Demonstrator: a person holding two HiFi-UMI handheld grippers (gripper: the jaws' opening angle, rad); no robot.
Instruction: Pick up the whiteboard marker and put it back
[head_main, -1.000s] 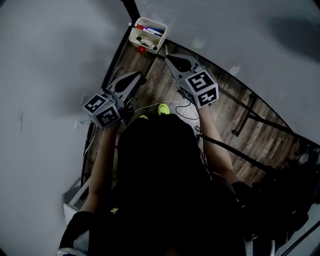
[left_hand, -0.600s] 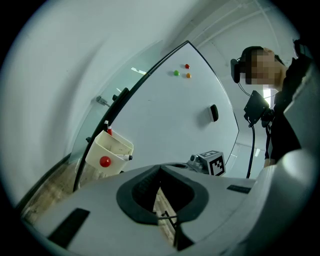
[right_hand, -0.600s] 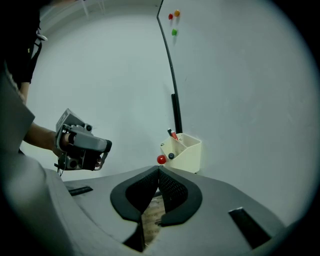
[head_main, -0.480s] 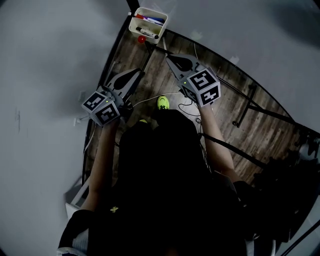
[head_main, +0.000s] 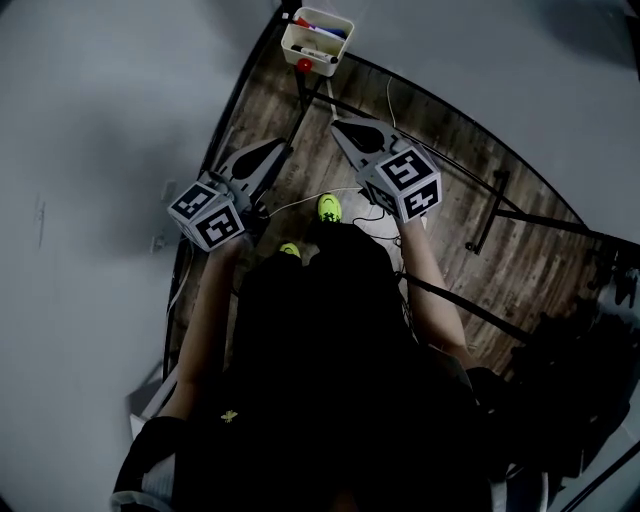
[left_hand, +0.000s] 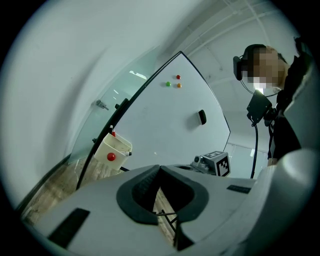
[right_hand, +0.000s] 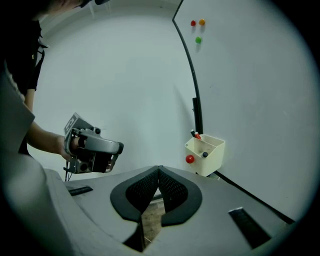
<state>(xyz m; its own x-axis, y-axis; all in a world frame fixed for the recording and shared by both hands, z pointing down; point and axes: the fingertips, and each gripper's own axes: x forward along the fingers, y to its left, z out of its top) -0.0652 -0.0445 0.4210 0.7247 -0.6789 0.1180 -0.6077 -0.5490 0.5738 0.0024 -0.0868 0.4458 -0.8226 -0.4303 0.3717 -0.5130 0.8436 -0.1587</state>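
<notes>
Whiteboard markers lie in the cream tray on the whiteboard, well ahead of you. Either the pick is not begun or the return is done; I cannot tell which. Your left hand-held gripper and right hand-held gripper, all 2, are fully closed and empty.

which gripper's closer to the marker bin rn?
Right, slightly. The right gripper is just below the bin, a little to its right; the left gripper sits lower and off to the bin's left. Neither touches it.
</notes>
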